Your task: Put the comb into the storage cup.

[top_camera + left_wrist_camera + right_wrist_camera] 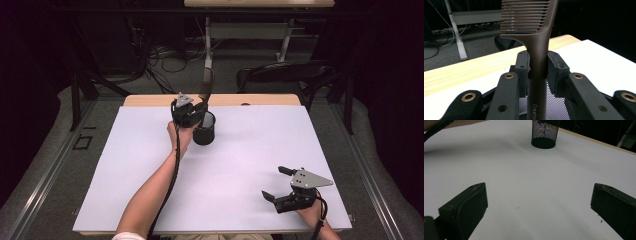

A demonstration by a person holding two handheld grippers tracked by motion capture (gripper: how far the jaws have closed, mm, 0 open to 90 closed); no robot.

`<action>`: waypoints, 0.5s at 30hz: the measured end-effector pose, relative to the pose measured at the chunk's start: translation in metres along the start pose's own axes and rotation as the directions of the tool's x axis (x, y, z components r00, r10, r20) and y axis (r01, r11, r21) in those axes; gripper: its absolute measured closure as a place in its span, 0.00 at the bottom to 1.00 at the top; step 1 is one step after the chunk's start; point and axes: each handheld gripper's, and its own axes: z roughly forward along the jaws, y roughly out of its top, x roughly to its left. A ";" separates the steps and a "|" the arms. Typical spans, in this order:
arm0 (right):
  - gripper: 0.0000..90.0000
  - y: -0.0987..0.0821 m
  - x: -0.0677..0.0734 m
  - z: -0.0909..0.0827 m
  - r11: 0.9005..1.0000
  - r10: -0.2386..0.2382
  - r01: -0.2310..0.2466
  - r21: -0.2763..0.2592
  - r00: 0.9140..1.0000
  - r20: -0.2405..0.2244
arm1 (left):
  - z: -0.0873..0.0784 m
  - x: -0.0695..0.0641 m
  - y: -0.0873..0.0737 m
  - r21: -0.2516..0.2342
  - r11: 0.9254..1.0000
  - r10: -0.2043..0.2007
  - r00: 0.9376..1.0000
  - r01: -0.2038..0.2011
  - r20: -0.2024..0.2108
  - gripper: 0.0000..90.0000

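Observation:
A dark brown comb (537, 50) stands upright with its teeth at the top, and my left gripper (537, 65) is shut on its handle. In the high view the left gripper (192, 112) hovers just above a black mesh cup (204, 129) at the far middle of the white mat, with the comb (206, 82) rising from it. The handle's lower end points down into the mesh cup (554, 106). My right gripper (277, 182) rests near the front right of the mat, jaws wide apart and nothing between them. The mesh cup (544, 133) stands far ahead of it.
A white mat (225, 165) covers most of the wooden table (150, 100). Behind the table are a black chair (285, 72), cables on the floor and a white desk leg (207, 42).

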 end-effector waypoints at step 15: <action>0.00 0.000 0.000 0.000 1.000 0.000 0.000 0.000 1.000 0.000 | 0.000 -0.001 -0.006 0.006 1.000 0.008 1.000 -0.008 0.001 0.81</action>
